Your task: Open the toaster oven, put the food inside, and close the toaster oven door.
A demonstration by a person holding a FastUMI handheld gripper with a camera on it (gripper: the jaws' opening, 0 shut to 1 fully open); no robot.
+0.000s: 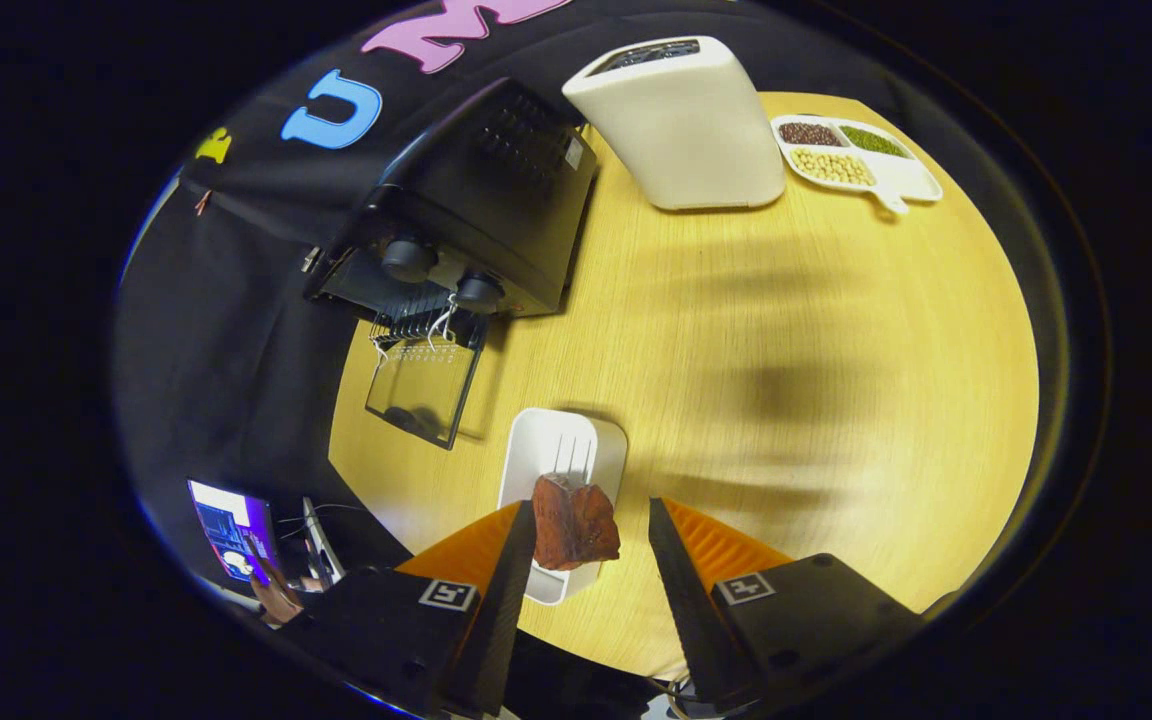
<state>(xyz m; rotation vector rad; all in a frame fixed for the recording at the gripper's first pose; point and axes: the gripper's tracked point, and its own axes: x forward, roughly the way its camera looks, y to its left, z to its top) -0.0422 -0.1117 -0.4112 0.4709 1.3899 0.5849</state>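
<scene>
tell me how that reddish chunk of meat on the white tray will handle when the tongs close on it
The chunk of meat looks blocky and thick, so it should probably hold its shape rather than flop. Its glossy surface hints it may be slippery. It sits on the white tray between the open tongs, one finger right beside it, so a one-sided push might slide it.

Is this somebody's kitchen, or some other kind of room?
Probably a mock kitchen in a test booth: a black toaster oven with its glass door open, a reddish chunk of meat between the open tool's fingers, on a round wooden table.
</scene>
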